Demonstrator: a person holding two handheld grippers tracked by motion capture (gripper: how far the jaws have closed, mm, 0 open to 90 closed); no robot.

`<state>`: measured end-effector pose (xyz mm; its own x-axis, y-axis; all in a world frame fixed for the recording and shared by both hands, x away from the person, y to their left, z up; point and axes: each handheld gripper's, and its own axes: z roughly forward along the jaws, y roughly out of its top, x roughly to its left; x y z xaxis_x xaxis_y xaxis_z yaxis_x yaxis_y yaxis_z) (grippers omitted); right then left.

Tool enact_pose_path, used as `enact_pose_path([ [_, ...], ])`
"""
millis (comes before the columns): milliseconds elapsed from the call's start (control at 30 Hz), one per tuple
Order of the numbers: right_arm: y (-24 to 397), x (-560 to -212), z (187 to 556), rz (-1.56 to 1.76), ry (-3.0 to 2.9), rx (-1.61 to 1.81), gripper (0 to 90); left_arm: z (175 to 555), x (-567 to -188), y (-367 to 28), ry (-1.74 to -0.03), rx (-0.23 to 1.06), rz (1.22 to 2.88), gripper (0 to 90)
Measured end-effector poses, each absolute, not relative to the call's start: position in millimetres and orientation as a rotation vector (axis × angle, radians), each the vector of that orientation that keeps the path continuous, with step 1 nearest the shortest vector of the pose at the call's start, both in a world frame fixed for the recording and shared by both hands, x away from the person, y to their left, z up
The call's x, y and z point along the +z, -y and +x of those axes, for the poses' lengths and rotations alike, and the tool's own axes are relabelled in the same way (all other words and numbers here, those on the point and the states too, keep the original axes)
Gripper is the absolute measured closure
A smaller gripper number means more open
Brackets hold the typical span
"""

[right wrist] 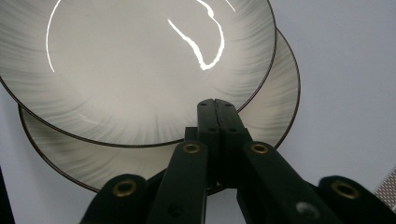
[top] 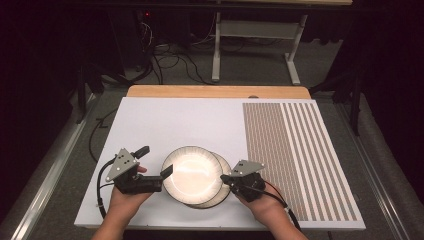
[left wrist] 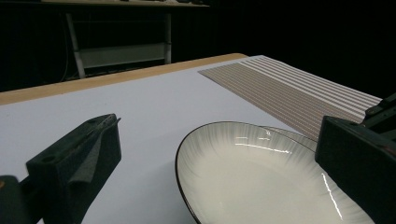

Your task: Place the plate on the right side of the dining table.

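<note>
near the front edge of the white surface (top: 165, 120), two pale plates with dark rims sit stacked but offset: the upper plate (top: 192, 174) lies shifted left and away from the person, and the lower plate (top: 220, 192) peeks out at the right and near side.

left hand-held gripper (top: 155, 162) has its jaws wide apart, one jaw up by the far left and the other at the upper plate's left rim; from the left gripper view the jaws straddle open surface and that rim, nothing between them gripped yet. right hand-held gripper (right wrist: 217, 109) has its jaws pressed together, tip resting over the lower plate's exposed rim, right at the upper plate's edge. whether a rim is pinched between them i cannot tell; it looks like no gap.

striped mat (top: 300, 155) covers the right part of the surface, bare, well apart from the plates.

judgement: early stage. the plates are not yet separated or squared up, nothing lifted. left looks about to take the upper plate's rim while right steadies the lower one. grasp, lift and placing all remain.
</note>
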<state>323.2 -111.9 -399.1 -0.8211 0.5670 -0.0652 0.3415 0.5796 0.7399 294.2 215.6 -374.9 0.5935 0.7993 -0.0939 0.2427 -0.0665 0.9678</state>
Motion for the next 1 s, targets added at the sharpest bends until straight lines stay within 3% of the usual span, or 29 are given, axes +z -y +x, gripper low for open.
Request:
enact_pose_path([
  [600, 87, -404, 325, 0.697, -2.559, 1.081, 90.0, 296, -375, -220, -0.920, 0.563, 1.614, 0.9],
  [1000, 83, -404, 326, 0.687, -2.562, 1.081, 90.0, 304, -380, -228, -1.028, 0.515, 1.623, 1.5],
])
